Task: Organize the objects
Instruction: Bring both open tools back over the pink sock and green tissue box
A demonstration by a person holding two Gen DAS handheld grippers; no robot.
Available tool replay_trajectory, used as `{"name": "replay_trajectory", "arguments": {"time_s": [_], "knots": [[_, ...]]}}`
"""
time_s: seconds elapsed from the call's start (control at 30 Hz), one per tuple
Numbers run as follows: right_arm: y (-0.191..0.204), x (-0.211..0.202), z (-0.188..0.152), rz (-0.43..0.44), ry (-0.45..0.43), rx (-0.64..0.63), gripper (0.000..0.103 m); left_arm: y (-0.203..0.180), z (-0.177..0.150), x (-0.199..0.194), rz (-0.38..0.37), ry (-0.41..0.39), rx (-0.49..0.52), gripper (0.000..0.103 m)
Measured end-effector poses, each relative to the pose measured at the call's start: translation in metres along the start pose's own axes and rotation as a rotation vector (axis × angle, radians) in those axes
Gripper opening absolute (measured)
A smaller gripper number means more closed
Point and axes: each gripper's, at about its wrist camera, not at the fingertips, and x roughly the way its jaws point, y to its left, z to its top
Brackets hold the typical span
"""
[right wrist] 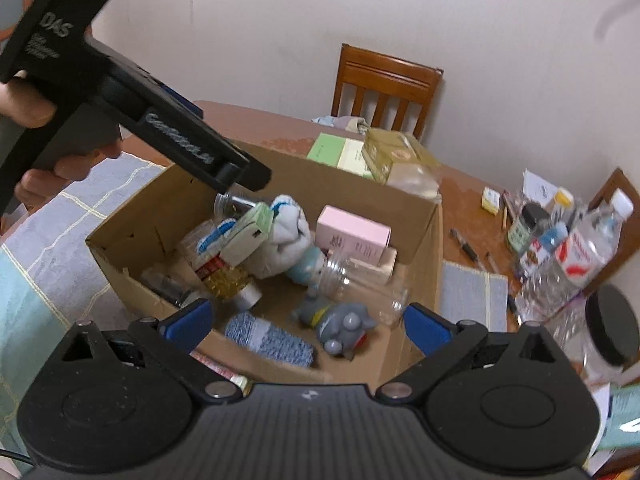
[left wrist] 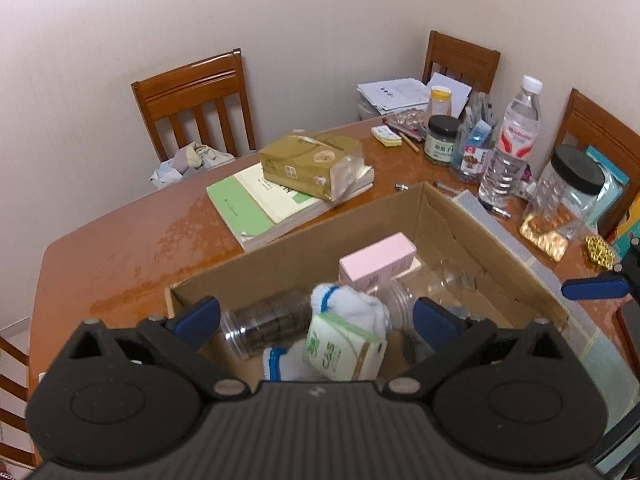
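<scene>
**Both hand-held grippers released above the cardboard box**

The left hand-held gripper [left wrist: 316, 316] stands with its blue pads spread wide and nothing between them, above the near end of the cardboard box [left wrist: 404, 208]. Directly under it lie a small green-and-white carton [left wrist: 344, 350], a bundle of white socks with blue bands [left wrist: 352, 306] and a clear jar on its side holding dark contents [left wrist: 264, 322]. A pink carton [left wrist: 378, 262] lies deeper in the box, toward its far wall.

The right hand-held gripper [right wrist: 308, 324] is also released, jaws wide and empty, above the box's near corner. Below it lie a grey toy elephant [right wrist: 344, 326], a blue patterned roll [right wrist: 272, 340] and an empty clear jar [right wrist: 356, 280].

The box stands on the desk [left wrist: 120, 248]. Beyond its far wall, a gold packet [left wrist: 312, 164] rests on a green-and-white book [left wrist: 248, 212]. Along the desk's right edge stand a water bottle [left wrist: 512, 144], a black-lidded jar [left wrist: 440, 140] and a larger clear jar with a black lid [left wrist: 572, 188]. Papers [left wrist: 396, 94] are stacked at the far corner.
</scene>
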Motion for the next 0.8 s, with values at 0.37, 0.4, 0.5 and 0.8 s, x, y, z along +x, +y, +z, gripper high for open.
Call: {"name": "replay_trajectory", "arguments": {"time_s": [0.37, 0.4, 0.5, 0.8], "knots": [[-0.004, -0.001, -0.033, 0.017, 0.060, 0.138, 0.103, -0.008, -0.029, -0.020, 0.027, 0.019, -0.016, 0.102], [-0.003, 0.000, -0.036, 0.019, 0.066, 0.142, 0.103, -0.008, -0.031, -0.022, 0.031, 0.016, -0.018, 0.102], [-0.002, 0.005, -0.044, 0.033, 0.087, 0.154, 0.103, -0.009, -0.039, -0.029, 0.037, 0.017, -0.031, 0.102], [-0.002, 0.018, -0.058, 0.060, 0.136, 0.217, 0.103, -0.004, -0.075, -0.058, 0.061, 0.008, -0.115, 0.102]]}}
